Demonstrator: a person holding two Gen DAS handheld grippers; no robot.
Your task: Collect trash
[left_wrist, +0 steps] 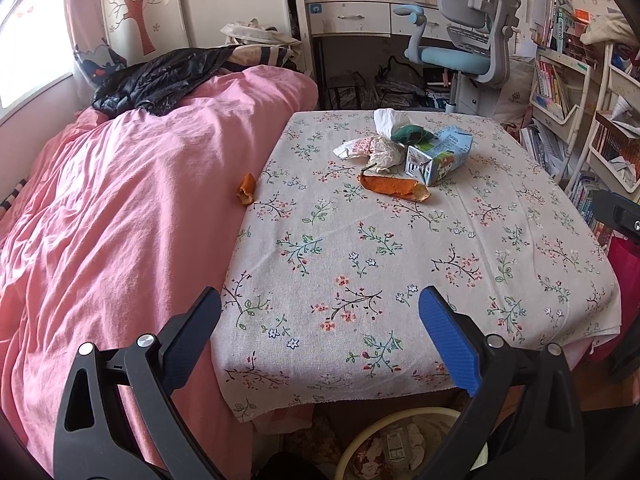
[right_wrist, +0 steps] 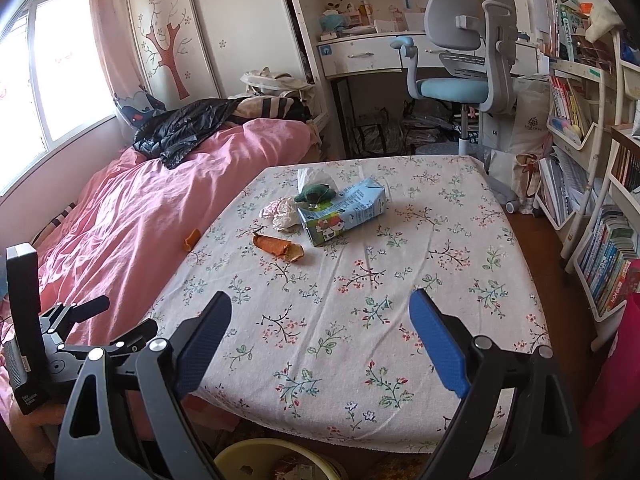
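Both my left claw [left_wrist: 320, 312] and right claw [right_wrist: 320, 316] hang spread, empty. The flat orange peel strip [right_wrist: 278, 247] lies well ahead on the floral-clothed table [right_wrist: 460, 300]; I'd approach low, straddling its narrow width.

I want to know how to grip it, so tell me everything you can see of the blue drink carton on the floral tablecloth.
The light blue cardboard drink carton is a small box with a gabled top, printed with cartoon art and green on its near end and fine text on its side. It lies on its side on the floral tablecloth, looking slightly crushed. Crumpled white paper and a dark green wad touch its left side; the large orange peel lies just before it.
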